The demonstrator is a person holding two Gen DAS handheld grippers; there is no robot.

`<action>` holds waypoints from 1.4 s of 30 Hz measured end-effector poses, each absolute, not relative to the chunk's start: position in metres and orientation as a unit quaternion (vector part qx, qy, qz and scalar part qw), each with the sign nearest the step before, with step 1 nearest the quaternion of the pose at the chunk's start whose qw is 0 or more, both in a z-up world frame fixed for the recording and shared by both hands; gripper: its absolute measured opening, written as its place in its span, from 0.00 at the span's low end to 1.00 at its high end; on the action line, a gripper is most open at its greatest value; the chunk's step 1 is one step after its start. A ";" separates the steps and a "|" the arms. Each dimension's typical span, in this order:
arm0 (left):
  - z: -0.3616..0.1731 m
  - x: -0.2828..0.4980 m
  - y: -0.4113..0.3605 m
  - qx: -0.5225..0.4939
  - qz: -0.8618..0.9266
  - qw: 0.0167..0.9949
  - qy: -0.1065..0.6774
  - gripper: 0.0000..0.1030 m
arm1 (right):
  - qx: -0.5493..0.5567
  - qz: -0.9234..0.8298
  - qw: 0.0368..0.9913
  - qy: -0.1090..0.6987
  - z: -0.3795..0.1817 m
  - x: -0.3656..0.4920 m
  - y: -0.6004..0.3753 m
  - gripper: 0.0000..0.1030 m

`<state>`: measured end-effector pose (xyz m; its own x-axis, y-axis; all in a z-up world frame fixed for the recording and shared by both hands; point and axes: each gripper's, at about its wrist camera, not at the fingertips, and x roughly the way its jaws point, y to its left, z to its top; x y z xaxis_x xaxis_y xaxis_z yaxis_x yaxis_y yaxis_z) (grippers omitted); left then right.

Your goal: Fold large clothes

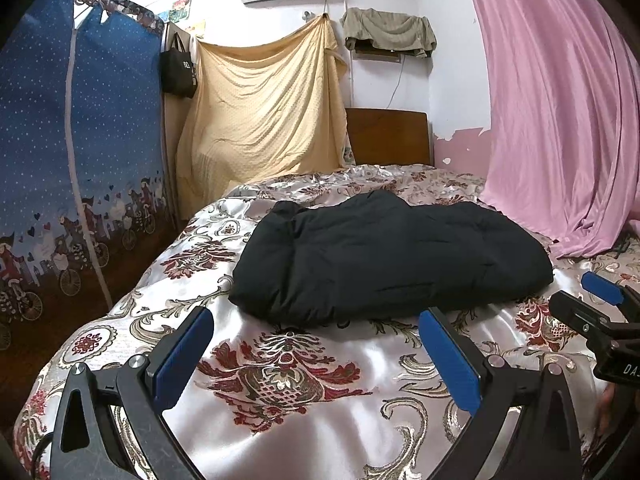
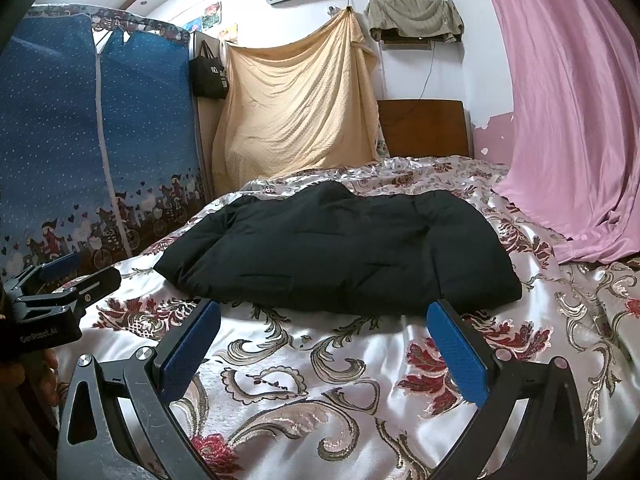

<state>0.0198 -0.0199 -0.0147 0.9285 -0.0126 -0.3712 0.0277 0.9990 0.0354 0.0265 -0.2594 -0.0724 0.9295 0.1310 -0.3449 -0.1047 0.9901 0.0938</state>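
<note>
A black padded jacket (image 1: 392,256) is seen lying bunched on the floral satin bedspread (image 1: 288,380). The left claw (image 1: 316,360) and right claw (image 2: 324,354) are held wide and empty, near its front edge. Folding seems not yet finished; probably a hem must be gripped next.

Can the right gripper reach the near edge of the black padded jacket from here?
Probably yes. The right gripper is open, and only bare floral satin bedspread lies between its fingers and the black padded jacket. Nothing blocks the way.
</note>
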 end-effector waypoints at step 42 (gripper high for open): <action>-0.015 0.020 -0.019 0.021 -0.009 0.982 0.188 1.00 | 0.033 0.060 0.981 0.182 -0.078 0.027 -0.256 0.99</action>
